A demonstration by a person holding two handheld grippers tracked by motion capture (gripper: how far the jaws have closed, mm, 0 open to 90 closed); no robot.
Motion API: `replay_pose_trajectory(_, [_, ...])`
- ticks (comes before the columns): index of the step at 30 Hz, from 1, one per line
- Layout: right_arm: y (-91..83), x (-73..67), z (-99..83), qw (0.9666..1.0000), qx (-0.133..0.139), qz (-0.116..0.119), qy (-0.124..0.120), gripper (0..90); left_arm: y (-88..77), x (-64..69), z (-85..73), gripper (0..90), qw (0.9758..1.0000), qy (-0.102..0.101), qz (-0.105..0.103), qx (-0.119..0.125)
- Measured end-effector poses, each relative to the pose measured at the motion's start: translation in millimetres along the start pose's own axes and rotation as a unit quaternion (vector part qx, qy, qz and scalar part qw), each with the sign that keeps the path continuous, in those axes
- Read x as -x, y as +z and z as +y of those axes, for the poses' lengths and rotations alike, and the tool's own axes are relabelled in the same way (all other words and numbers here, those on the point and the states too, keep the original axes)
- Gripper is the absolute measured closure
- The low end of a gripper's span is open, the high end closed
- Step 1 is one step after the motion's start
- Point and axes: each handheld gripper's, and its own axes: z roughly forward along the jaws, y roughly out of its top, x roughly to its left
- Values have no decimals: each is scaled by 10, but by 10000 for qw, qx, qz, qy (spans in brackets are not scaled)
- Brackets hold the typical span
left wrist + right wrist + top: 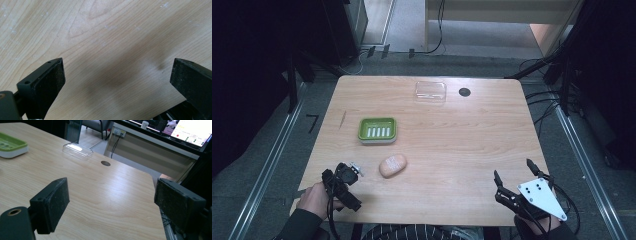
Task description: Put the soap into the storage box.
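Both grippers are wide open and hold nothing – left gripper [353, 169] just beside the pink soap [392, 165]; right gripper [513, 174] well apart; green soap dish [377, 130] sits behind the soap.

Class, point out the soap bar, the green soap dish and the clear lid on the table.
soap bar [392, 165], high view, middle of its top.
green soap dish [364, 125], high view, left rim.
clear lid [430, 92], high view, centre of its top.
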Motion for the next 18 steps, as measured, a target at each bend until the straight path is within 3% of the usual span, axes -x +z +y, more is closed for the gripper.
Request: replay_pose_trajectory(18, [22,-1,1,10000,6,44,-8,134,-20,57,48,0,10000,-84,-26,-15])
